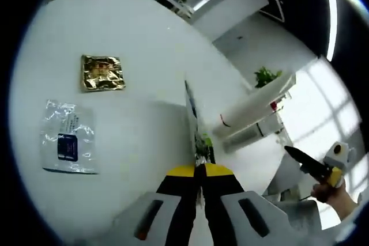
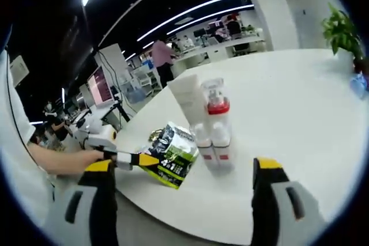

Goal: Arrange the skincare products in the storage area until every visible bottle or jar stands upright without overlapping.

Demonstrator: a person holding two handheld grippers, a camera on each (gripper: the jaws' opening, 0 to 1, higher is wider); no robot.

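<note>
An open-plan office with ceiling light strips lies behind a large white tabletop (image 2: 300,102). In the right gripper view, 1 white tube (image 2: 187,99) and 2 clear bottles (image 2: 214,125) with a red band stand upright in a tight group near the tabletop's near edge. Just beside them the left gripper (image 2: 137,159) is clamped on a green and black sachet (image 2: 173,155), holding it by 1 edge above the surface. The left gripper view shows that sachet edge-on between its closed jaws, with a gold sachet (image 1: 102,73) and a clear packet (image 1: 68,136) lying flat, well apart from each other. The right gripper (image 2: 181,185) hovers with jaws wide apart, holding nothing.

The sachets look light, thin and floppy, likely slick foil; a pinch at the sealed edge should hold best. The bottles look rigid and top-heavy, probably slippery; take them around the body, low, squeezing gently.
</note>
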